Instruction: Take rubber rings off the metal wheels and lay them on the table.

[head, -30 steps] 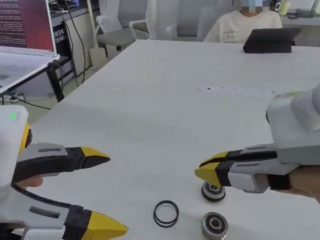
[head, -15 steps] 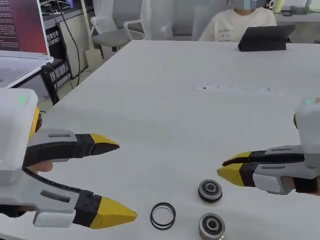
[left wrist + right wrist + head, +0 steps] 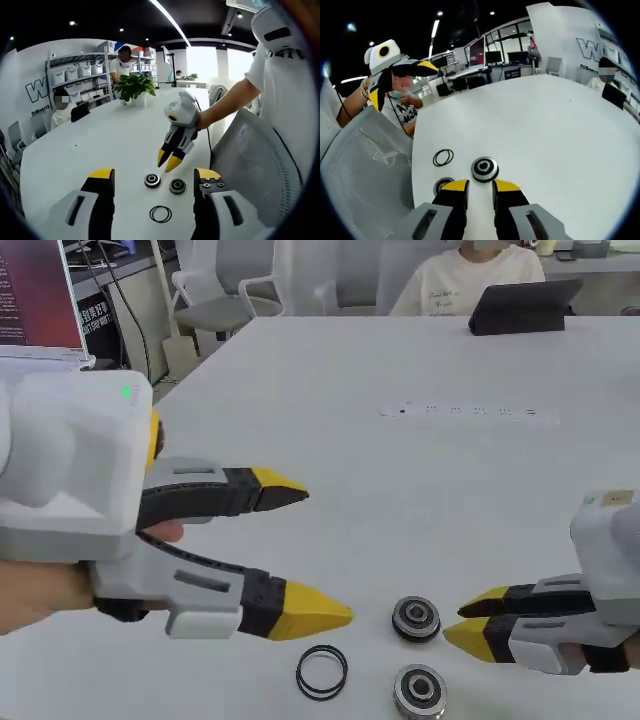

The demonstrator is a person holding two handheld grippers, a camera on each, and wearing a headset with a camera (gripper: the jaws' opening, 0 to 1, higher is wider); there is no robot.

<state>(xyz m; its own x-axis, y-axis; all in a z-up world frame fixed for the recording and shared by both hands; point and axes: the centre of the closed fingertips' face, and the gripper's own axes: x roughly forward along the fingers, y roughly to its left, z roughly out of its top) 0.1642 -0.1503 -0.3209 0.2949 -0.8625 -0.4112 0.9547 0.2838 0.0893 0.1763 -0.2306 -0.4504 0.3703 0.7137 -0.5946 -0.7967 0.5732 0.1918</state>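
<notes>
Left gripper (image 3: 325, 553) hangs wide open and empty, lower tip just up-left of the rings (image 3: 322, 672), which lie flat on the table (image 3: 400, 470). Far wheel (image 3: 415, 618) sits up and right of the rings, near wheel (image 3: 420, 690) straight right of them. Right gripper (image 3: 455, 622) is further right, jaws pretty much together with only a thin gap, holding nothing, tips beside the far wheel.

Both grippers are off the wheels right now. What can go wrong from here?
The wheel nearest the right gripper lies loose on the table; a nudge may slide it away. The left gripper, wide open, hangs near the loose rubber rings and may sweep them. The second wheel sits close, easy to knock.
</notes>
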